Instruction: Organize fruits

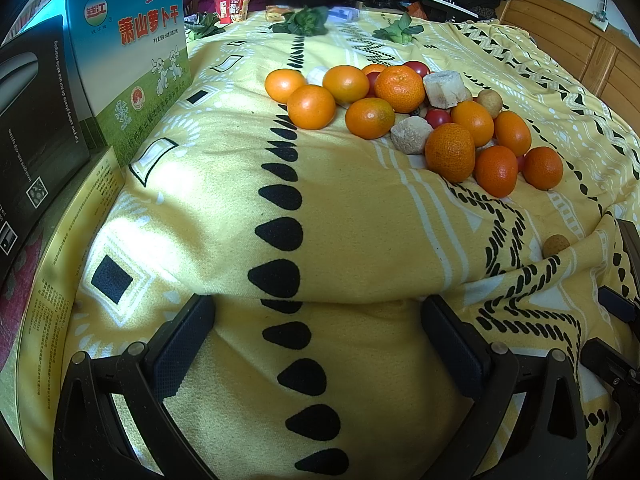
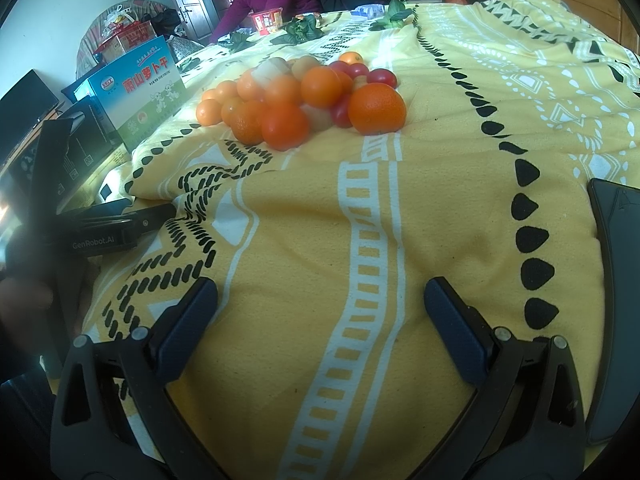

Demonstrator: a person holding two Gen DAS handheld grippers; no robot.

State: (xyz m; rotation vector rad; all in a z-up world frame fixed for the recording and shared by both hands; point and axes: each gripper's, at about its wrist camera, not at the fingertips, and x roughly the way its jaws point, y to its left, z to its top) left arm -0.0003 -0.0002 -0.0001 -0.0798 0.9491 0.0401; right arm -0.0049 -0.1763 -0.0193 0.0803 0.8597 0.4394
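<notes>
Yellow blanket (image 1: 360, 216): patterned, spread under everything.
Left gripper (image 1: 318, 344): held low over the blanket, fingers spread wide, nothing between them.
Right gripper (image 2: 320, 312): same pose, fingers wide apart, empty; aimed at the pile.
Fruit pile (image 1: 400, 112): oranges heaped mid-blanket, well ahead of both grippers; cherry tomatoes (image 1: 438, 117) mostly buried between them.
Pale chunks (image 1: 444, 88): lodged in the pile, kind not identifiable.
Small brown fruit (image 1: 556, 245): apart from the pile, half hidden by a fold.
Blue box (image 1: 132, 60): upright at left edge.
Dark flat object (image 2: 616, 288): cut off at right.
</notes>
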